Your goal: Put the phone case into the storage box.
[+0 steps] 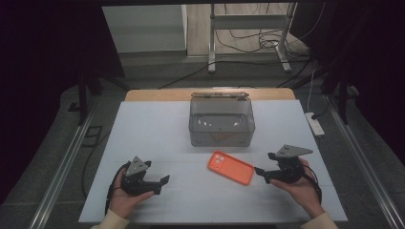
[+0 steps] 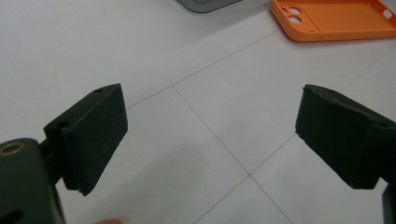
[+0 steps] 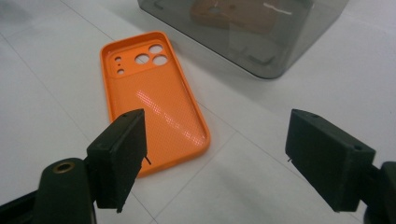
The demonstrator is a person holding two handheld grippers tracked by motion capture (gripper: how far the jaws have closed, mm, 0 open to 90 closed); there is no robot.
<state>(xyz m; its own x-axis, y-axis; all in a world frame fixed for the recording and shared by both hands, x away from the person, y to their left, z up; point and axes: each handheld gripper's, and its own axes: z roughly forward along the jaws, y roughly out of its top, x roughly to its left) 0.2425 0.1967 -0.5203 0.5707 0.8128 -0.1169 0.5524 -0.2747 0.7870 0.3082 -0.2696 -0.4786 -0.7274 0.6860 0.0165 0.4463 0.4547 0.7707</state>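
Note:
An orange phone case (image 1: pixel 230 167) lies hollow side up on the white table (image 1: pixel 157 129), just in front of a clear grey plastic box (image 1: pixel 221 121). Something orange-brown (image 3: pixel 236 11) lies inside that box. My right gripper (image 1: pixel 262 174) is open at the case's right end, its jaws apart with the near corner of the case (image 3: pixel 154 100) beside the left jaw, not gripped. My left gripper (image 1: pixel 161 185) is open at the front left, over bare table, well apart from the case (image 2: pixel 334 18). Nothing sits between its jaws.
A white power strip (image 1: pixel 314 123) lies at the table's right edge. Behind the table stand a metal frame (image 1: pixel 248 33) and loose cables on the floor. Metal rails (image 1: pixel 67 162) run along both sides of the table.

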